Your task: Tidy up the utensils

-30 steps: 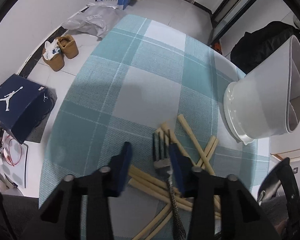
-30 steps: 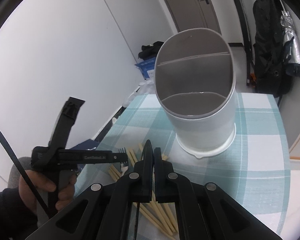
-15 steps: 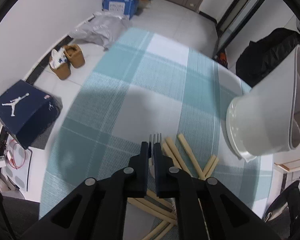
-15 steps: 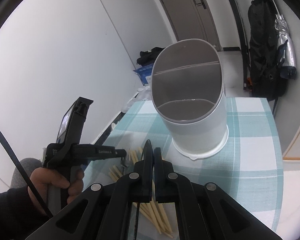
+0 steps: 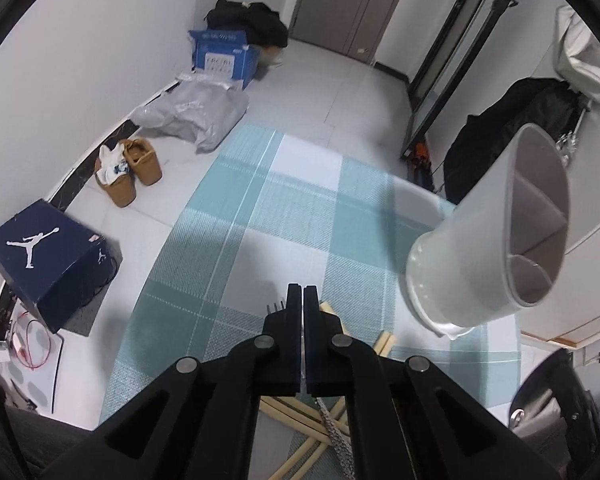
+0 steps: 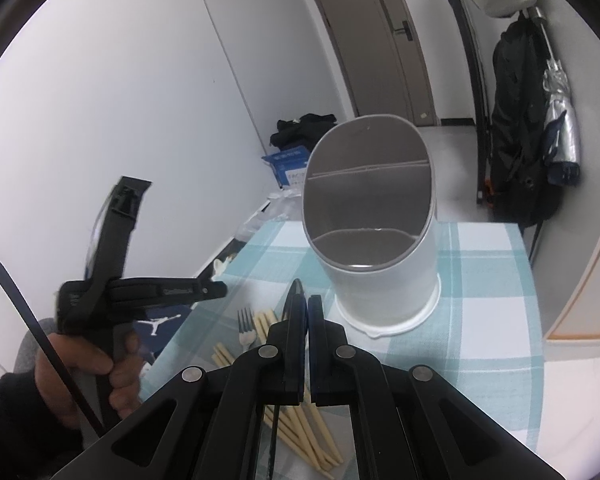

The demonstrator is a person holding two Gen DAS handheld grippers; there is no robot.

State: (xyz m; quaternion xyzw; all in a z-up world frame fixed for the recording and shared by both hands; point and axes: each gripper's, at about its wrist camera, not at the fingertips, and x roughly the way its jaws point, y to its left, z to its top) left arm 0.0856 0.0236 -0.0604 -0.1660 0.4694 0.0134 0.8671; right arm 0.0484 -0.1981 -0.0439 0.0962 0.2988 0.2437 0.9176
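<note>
Vs. 1 sec ago: left gripper (image 5: 302, 292) had its jaws apart around the fork (image 6: 245, 328). Now they're closed tight w/ nothing visible between them, and it's lifted off the table. Right gripper (image 6: 305, 300) is unchanged, jaws together, empty. Fork lies flat on the checked cloth (image 6: 480, 320) among the chopsticks (image 6: 300, 432), below the left tips, not touching. White holder (image 6: 380, 280) stands upright just beyond.

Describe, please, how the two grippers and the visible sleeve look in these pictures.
Both grippers, left and right, are matte black with flat paired fingers on angular linkages with silver pivot pins. The left has a pistol-style handle, faint white lettering and a thin black cable. The sleeve is dark.
</note>
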